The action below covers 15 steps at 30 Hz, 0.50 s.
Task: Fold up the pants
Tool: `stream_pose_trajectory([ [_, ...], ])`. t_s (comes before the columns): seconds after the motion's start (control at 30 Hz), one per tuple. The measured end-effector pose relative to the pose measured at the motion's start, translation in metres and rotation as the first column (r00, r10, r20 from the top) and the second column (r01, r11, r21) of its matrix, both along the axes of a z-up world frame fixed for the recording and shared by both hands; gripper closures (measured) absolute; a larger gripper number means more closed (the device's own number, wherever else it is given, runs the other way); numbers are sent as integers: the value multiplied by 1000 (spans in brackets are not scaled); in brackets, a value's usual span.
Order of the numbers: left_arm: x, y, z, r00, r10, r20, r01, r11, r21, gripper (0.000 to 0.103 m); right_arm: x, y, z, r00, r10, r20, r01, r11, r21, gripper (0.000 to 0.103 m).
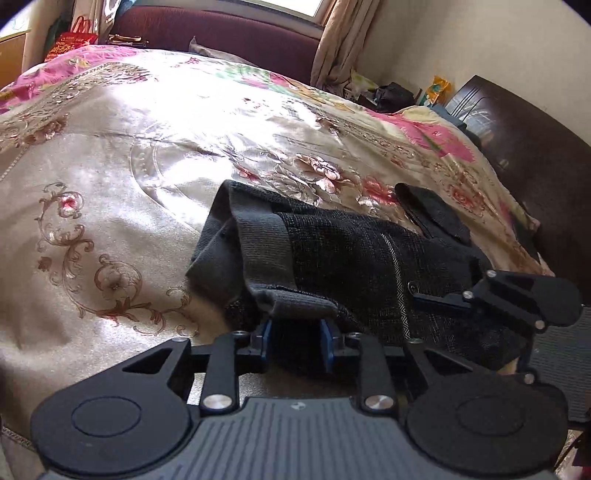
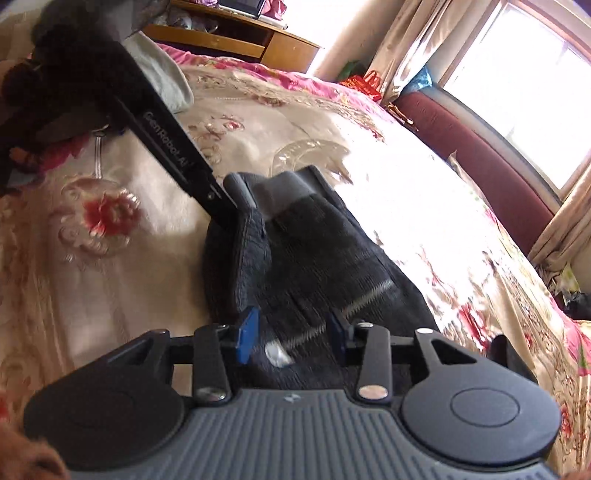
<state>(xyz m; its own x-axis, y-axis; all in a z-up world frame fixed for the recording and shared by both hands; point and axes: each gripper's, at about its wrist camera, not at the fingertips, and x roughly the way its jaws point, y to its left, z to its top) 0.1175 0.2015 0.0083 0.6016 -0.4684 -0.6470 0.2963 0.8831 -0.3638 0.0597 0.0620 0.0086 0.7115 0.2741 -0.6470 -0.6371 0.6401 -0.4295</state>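
Mostly bedspread [image 1: 155, 155]: cream satin w/ embroidered flowers and pink floral border, spread over a bed that fills both views. Window [image 2: 532, 85] w/ beige curtains [image 1: 340, 40] beyond the far edge, maroon bench [image 1: 221, 29] below it, wood desk [image 2: 236, 33] in a corner, dark headboard [image 1: 528, 147] at one side. Pants [image 1: 332, 254], dark grey, lie folded on the spread right ahead of both sets of fingers. Left gripper [image 1: 295, 338]: blue pads apart, grey waistband edge just above/between them, not pinched. Right gripper [image 2: 291, 332]: pads apart over the cloth near a pale seam stripe, nothing gripped. Right-wrist view is blurred; small shiny bit between its fingers can't be made out. Sunlit patch is washed out.
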Motion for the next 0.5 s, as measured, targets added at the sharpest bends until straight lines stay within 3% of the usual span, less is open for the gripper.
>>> stream_pose_trajectory([
  [0.13,14,-3,5,1000,-3,10,3,1000,17,53,24,30,-8,1000,13,11,-13,998,55,70],
  [0.17,20,-5,5,1000,-8,10,8,1000,22,51,31,34,-9,1000,8,-7,-7,998,65,89],
  [0.2,24,-6,5,1000,-12,13,12,1000,22,51,39,33,-8,999,-9,-38,13,996,83,101],
  [0.3,38,-10,10,999,-13,31,13,1000,14,52,63,12,10,982,-97,-163,131,969,211,103],
  [0.4,53,-15,37,993,-37,112,39,999,-17,61,88,-19,49,949,-138,-282,246,885,395,103],
  [0.43,59,-15,49,989,-42,142,48,998,-42,61,90,-27,67,950,-139,-279,256,859,444,103],
  [0.5,67,-17,74,977,-44,207,54,998,-45,61,91,-34,97,965,-139,-221,232,843,485,103],
])
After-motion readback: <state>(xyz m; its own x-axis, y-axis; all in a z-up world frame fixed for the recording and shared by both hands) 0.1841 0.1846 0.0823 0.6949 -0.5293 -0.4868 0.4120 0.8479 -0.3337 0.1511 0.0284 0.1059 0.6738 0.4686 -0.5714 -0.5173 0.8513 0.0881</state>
